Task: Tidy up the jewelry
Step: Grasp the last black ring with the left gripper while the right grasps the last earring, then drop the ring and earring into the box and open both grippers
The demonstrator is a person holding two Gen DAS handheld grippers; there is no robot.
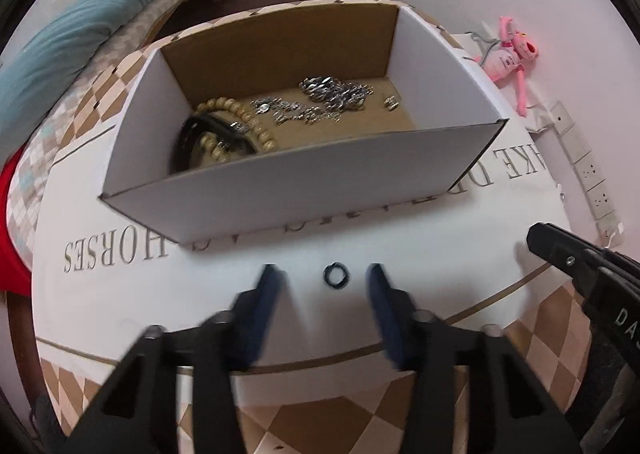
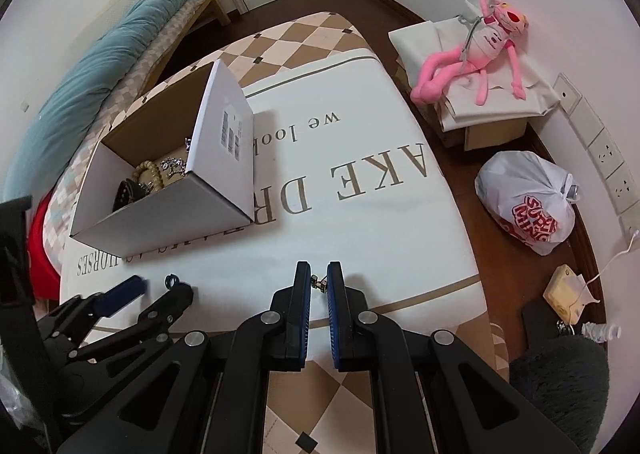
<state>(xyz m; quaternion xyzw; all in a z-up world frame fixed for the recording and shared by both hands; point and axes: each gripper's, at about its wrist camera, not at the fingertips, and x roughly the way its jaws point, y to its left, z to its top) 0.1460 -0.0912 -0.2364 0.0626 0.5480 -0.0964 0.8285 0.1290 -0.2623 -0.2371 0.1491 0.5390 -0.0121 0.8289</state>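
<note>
Hovering low over the white printed cloth (image 1: 400, 238), the left gripper (image 1: 322, 279) has its blue-padded fingers (image 1: 266, 294) spread wide, and a small dark ring (image 1: 334, 274) lies flat on the cloth between the tips, touching neither; the fingers themselves are blurred. Straight ahead of it stands the open white cardboard box (image 1: 280, 182), whose near wall cuts off part of the contents: a strand of tan wooden beads (image 1: 240, 114), a black band (image 1: 188, 138) half hidden, and a tangled heap of silver chains (image 1: 332, 92) whose single pieces I cannot sort out.

Off to its right, the right gripper (image 2: 319, 282) has its jaws drawn almost together, with a tiny brownish piece (image 2: 319, 283) sitting in the narrow gap at the tips; it is too small to name, and whether the pads actually pinch it I cannot tell. Only this gripper's black tip (image 1: 560, 250) juts into the left camera's edge. Beyond, a pink plush toy (image 2: 476, 54) sprawls on a draped carton.
</note>
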